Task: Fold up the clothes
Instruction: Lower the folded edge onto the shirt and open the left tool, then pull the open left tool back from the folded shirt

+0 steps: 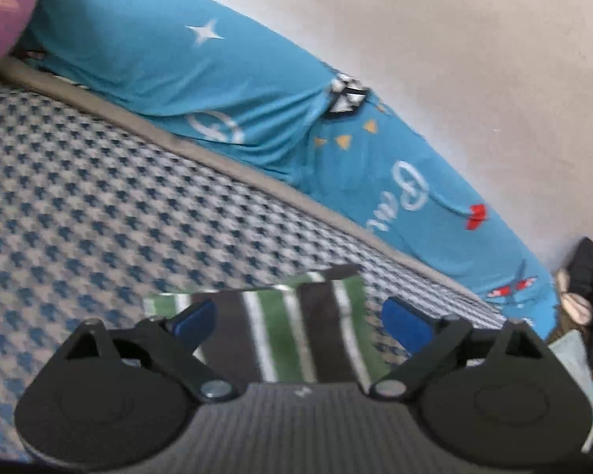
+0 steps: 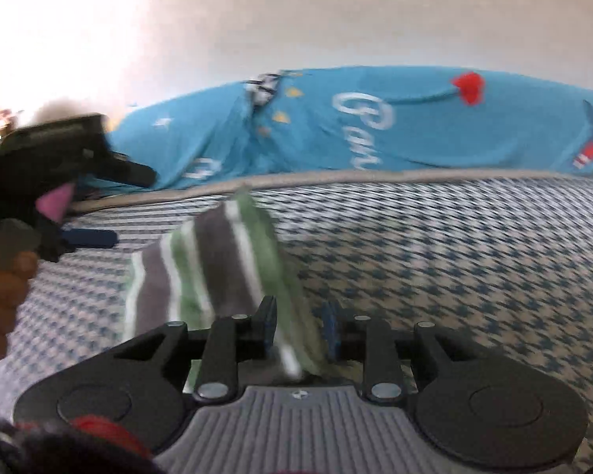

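Striped cloth [image 2: 217, 268] is pinched in your right hand-held gripper [image 2: 298, 333]; keep your left hand-held gripper [image 1: 298, 322] spread wide, lay the fold flat on the bed [image 2: 454, 256].

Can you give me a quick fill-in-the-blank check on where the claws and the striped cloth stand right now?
1. The right claw is shut on the ____ cloth.
2. The left claw hangs over the cloth with its fingers ____.
3. The cloth lies on a bedspread with a blue and white ____ pattern.
4. The blue pillow behind carries a white ____ near its upper end.

Missing words: striped; open; houndstooth; star
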Action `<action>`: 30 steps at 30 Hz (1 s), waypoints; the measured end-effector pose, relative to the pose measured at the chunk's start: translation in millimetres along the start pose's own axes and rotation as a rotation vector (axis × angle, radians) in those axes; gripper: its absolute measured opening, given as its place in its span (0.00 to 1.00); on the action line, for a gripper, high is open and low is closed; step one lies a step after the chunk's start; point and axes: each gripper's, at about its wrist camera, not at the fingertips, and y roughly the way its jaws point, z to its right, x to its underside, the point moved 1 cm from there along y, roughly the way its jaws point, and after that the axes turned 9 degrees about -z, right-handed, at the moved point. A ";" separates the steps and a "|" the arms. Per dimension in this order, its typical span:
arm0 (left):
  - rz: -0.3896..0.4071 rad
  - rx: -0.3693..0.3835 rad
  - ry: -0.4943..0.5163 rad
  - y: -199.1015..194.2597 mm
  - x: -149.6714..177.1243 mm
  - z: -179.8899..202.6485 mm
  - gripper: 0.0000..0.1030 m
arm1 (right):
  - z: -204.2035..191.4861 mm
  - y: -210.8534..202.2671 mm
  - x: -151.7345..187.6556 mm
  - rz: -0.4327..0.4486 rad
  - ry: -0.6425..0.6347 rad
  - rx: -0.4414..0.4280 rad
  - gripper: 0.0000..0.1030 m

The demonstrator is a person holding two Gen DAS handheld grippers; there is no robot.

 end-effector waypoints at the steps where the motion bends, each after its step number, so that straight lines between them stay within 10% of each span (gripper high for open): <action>1: 0.002 -0.019 -0.004 -0.3 -0.1 -4.4 0.94 | -3.9 0.0 0.8 0.004 -0.021 -0.020 0.25; 10: -0.035 -0.125 0.002 4.5 2.1 -24.0 0.96 | -11.8 24.5 0.1 -0.073 -0.082 -0.109 0.25; 23: -0.138 -0.186 0.083 20.6 23.9 -16.6 0.96 | 29.7 29.3 -6.7 -0.096 0.039 0.085 0.24; 30: -0.154 -0.186 0.144 11.8 34.3 -9.4 0.96 | 43.3 14.5 -0.8 -0.150 0.015 -0.032 0.24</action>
